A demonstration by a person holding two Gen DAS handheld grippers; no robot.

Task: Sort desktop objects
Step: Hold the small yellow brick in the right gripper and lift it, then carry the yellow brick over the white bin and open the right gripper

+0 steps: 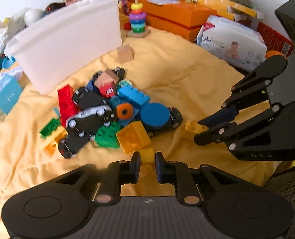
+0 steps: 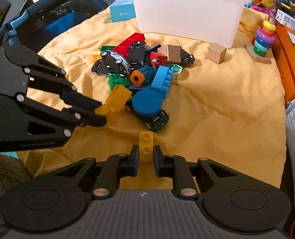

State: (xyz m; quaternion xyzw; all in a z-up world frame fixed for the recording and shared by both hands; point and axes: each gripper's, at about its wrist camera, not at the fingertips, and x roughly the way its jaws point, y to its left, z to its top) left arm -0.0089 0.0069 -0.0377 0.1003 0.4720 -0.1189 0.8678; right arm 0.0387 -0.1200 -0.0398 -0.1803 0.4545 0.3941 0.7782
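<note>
Bricks, light, stiff and slick, want gripping across flat sides: our left gripper (image 1: 147,164) clamps one yellow brick (image 1: 147,155), our right gripper (image 2: 145,163) another (image 2: 146,146), pile (image 2: 139,75) at twelve o'clock.

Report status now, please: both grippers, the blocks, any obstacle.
Left gripper shut on yellow block. Right gripper shut on yellow brick. Toy pile between grippers and white bin.
</note>
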